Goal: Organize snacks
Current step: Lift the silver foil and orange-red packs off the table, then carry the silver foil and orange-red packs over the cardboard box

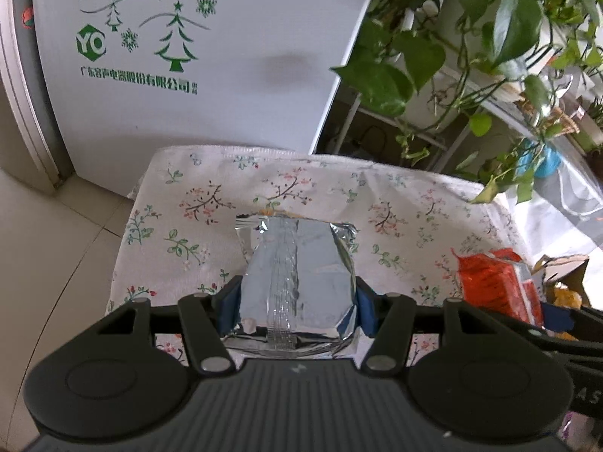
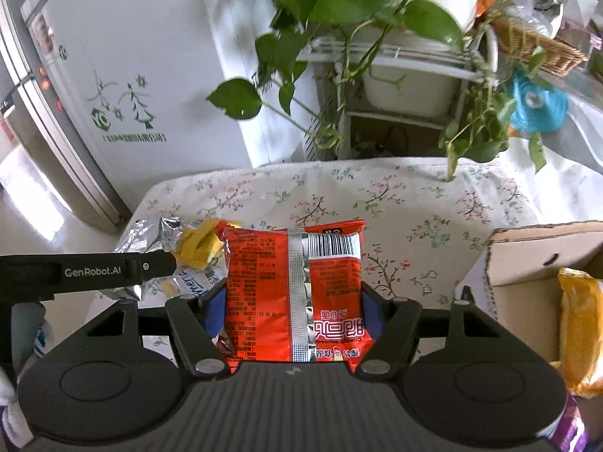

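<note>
Right now the left hand-held gripper is clamped on a silver foil snack pack, its blue pads pressing both sides, above the floral-clothed surface. Beside it, the right hand-held gripper is clamped on an orange-red snack packet (back side up, barcode showing), also over the surface. To its right an open cardboard box already holds a yellow packet. A white fridge and trailing green houseplants stand behind the surface.
</note>
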`<state>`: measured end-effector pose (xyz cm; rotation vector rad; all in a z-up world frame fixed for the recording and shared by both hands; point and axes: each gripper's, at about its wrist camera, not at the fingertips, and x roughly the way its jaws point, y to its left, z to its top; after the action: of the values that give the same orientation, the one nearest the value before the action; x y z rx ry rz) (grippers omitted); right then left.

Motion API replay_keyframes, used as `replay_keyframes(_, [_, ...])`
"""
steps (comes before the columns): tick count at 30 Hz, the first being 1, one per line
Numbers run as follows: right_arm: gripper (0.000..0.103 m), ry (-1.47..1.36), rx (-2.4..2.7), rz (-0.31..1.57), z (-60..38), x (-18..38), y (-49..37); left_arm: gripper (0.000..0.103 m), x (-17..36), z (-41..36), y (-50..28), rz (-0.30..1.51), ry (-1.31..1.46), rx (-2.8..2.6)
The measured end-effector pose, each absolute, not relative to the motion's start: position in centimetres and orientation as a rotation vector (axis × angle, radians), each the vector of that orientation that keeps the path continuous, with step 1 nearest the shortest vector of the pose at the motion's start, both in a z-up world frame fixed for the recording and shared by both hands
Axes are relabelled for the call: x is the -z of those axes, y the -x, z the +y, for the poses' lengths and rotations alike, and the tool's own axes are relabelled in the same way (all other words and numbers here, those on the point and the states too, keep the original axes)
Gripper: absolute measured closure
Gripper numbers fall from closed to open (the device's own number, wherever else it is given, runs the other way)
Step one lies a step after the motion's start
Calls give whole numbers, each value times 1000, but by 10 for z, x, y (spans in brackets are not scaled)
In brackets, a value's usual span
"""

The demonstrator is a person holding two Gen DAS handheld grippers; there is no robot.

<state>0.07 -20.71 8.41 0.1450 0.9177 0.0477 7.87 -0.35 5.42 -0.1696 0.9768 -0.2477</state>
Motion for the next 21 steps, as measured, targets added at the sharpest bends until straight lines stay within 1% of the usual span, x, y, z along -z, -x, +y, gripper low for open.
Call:
replay_keyframes(9, [29, -181, -32, 858, -219, -105, 26, 44, -72, -3, -68, 912, 154, 254])
replay_keyframes(21, [29, -211, 35, 794, -246, -121, 30, 44, -87, -24, -52, 848, 106, 299])
